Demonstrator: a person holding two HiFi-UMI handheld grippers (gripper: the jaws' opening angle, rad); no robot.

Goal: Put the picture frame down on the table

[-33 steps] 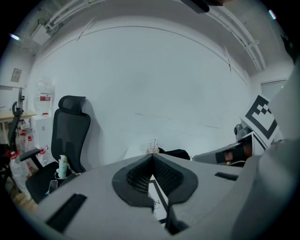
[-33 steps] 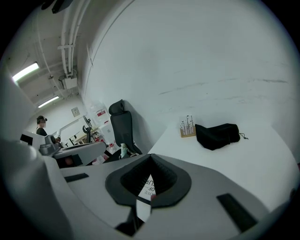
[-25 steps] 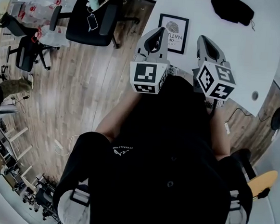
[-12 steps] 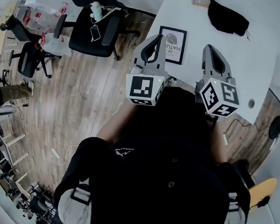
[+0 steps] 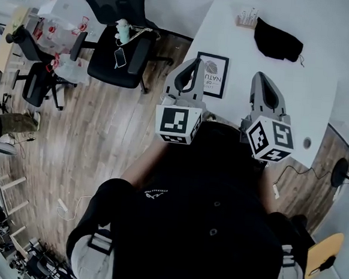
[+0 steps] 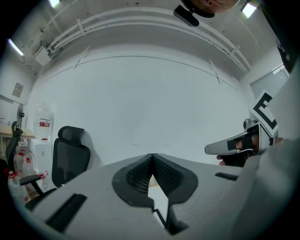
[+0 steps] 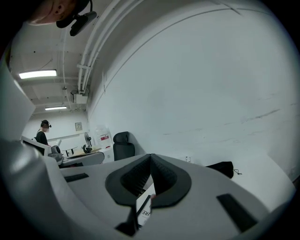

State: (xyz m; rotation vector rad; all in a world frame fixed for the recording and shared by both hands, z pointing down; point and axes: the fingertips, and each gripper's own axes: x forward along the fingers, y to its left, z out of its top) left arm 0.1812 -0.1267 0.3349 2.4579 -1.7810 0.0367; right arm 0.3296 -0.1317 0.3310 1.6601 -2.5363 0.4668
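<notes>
The black picture frame (image 5: 211, 75) with a leaf print lies flat on the white table (image 5: 324, 75), near its left edge. My left gripper (image 5: 197, 63) hovers over the frame's left side, its jaws shut with nothing between them. Further right, my right gripper (image 5: 260, 77) is held above bare table, also shut and empty. In the left gripper view the left gripper (image 6: 152, 158) has its pads meeting at the tip. In the right gripper view the right gripper (image 7: 150, 158) is shut, and a corner of the frame (image 7: 145, 209) shows below the closed pads.
A black pouch (image 5: 277, 40) and a small holder (image 5: 247, 16) lie at the table's far end. A cable hole (image 5: 307, 142) is near the table's right edge. A black office chair (image 5: 120, 32) stands on the wood floor to the left. A distant person (image 7: 43, 133) stands by desks.
Both grippers have risen, still shut and empty. The frame has stayed flat on the table, and more of it now shows beyond the left gripper.
</notes>
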